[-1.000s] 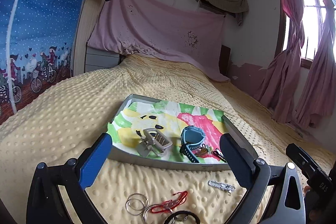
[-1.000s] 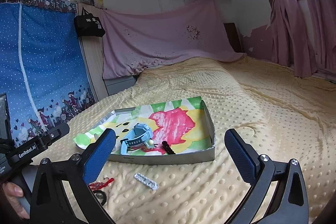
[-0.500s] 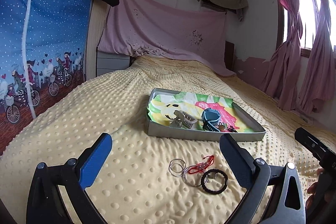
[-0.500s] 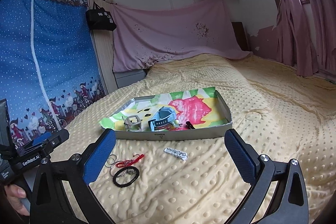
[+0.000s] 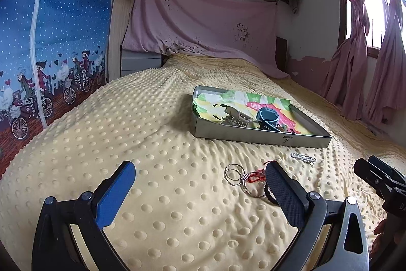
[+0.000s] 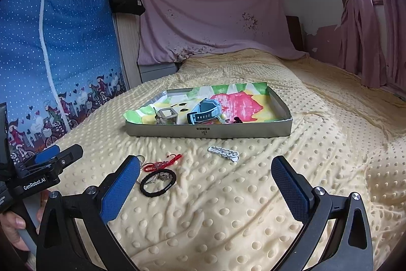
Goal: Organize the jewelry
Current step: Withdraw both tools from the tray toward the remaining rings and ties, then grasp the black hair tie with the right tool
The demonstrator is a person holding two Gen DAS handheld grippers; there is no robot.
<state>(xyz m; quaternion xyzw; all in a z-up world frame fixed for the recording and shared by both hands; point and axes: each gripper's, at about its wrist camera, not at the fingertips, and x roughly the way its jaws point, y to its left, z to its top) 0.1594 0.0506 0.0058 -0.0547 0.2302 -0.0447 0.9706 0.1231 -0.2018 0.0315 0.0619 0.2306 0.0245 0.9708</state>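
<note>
We hold both tools low over the yellow dotted bedspread (image 6: 253, 194), which runs wide and bare toward 3 o'clock in the right wrist view, while the blue wardrobe cover (image 6: 63, 47) closes off 9 o'clock. The grey tray (image 6: 210, 131) lies at 12 o'clock, its near wall facing us, lined with bright painted paper; inside it sit a grey hair claw (image 6: 166, 116), a blue watch (image 6: 205, 111) and some small dark bits we cannot make out. Our left gripper (image 5: 198, 191) is spread wide and empty, and our right gripper (image 6: 205, 184) is likewise parted, gripping nothing. Loose jewelry waits on the spread just short of the tray: a black hair tie (image 6: 157, 182), silver rings (image 5: 234, 174), a red cord bracelet (image 6: 163, 162) and a white clip (image 6: 223, 153). The right view shows the hair tie whole; in the left view a fingertip (image 5: 284, 191) hides most of it, yet the rings show plainly there.
</note>
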